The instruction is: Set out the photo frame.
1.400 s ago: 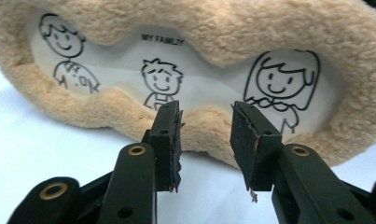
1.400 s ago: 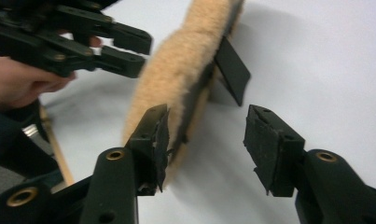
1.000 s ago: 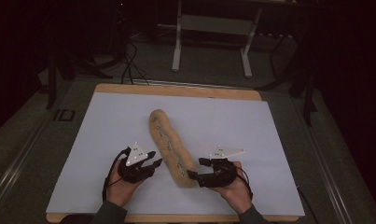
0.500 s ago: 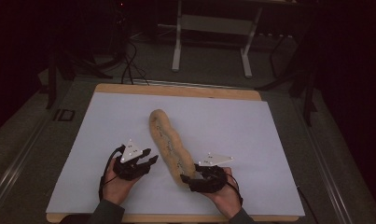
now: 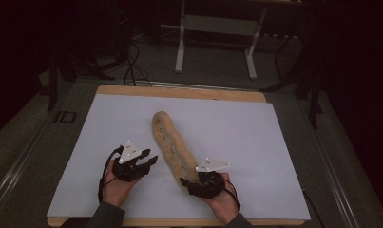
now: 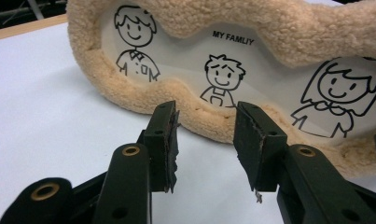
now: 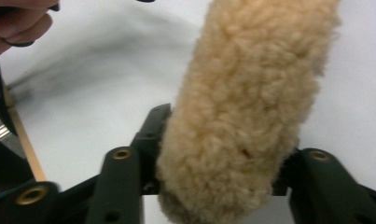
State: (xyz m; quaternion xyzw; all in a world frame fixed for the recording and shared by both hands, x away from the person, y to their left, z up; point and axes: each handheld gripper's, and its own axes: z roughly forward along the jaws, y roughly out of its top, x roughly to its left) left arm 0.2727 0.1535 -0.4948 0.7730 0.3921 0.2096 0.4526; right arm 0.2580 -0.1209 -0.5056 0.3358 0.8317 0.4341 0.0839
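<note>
**Fleece Frame Caught at Its Near End**

On the white sheet (image 5: 284,142) that covers the wooden table (image 5: 179,91), a long tan fleece picture frame (image 5: 172,145) lies at a slant, its far end toward the middle of the sheet and its near end down by the person's right hand. Seen from the left gripper's camera, the frame (image 6: 288,32) stands on its long edge, and its window shows three cartoon figures under the words "MY FAMLIY".

The right gripper (image 5: 194,183) sits at the frame's near end. Its jaws have just been closing, and in the right gripper view the fleece end (image 7: 241,130) fills the gap between them, with the black pads pressed against the pile on both sides. The right hand (image 5: 222,199) comes up from the bottom edge of the sheet behind it.

The left gripper (image 5: 148,161) rests on the sheet just beside the frame's left side, about halfway along it, not touching. In its own view the two jaws stand apart with bare white sheet between them, the tips close to the frame's lower fleece border (image 6: 143,100) but short of it. The left hand (image 5: 114,183) holds it low over the sheet, a cable looping off behind the wrist.
</note>
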